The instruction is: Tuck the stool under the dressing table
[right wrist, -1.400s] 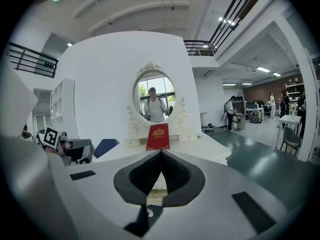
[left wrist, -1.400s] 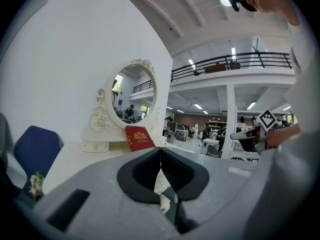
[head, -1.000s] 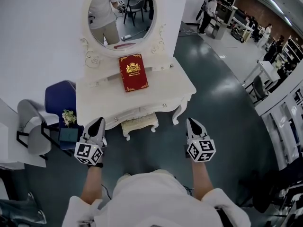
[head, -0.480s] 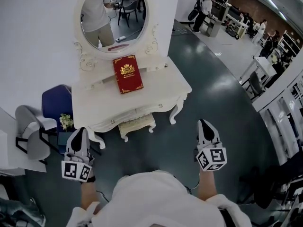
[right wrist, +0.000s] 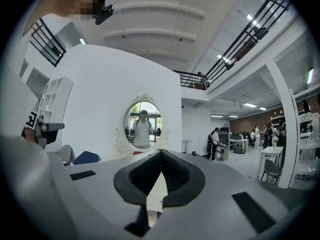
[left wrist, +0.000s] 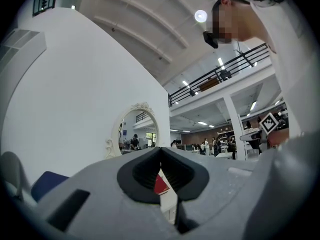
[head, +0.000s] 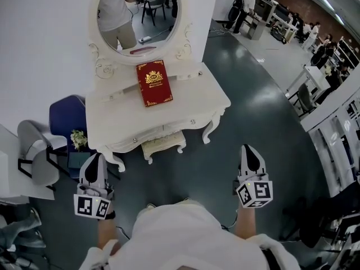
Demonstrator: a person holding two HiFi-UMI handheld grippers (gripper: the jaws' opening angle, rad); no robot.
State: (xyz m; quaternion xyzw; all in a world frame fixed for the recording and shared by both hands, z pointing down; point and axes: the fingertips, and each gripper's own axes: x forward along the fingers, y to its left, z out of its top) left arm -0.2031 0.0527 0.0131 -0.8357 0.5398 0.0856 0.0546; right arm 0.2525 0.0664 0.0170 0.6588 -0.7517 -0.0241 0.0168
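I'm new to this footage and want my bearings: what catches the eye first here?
A white dressing table with an oval mirror stands against the wall, a red book lying on its top. A pale stool sits partly under its front edge. Nearer the person, the left gripper and right gripper are held clear of the table, jaws shut and empty.

The dressing table (head: 197,103) and stool (head: 163,147) are cream-white. A red book (head: 154,83) bears a gold emblem. The floor (head: 253,122) is glossy dark teal-grey. 1 chair (head: 64,117) is blue. The left gripper (head: 95,158) and right gripper (head: 248,149) are grey with black pads, their 2 cubes patterned in black-and-white squares.
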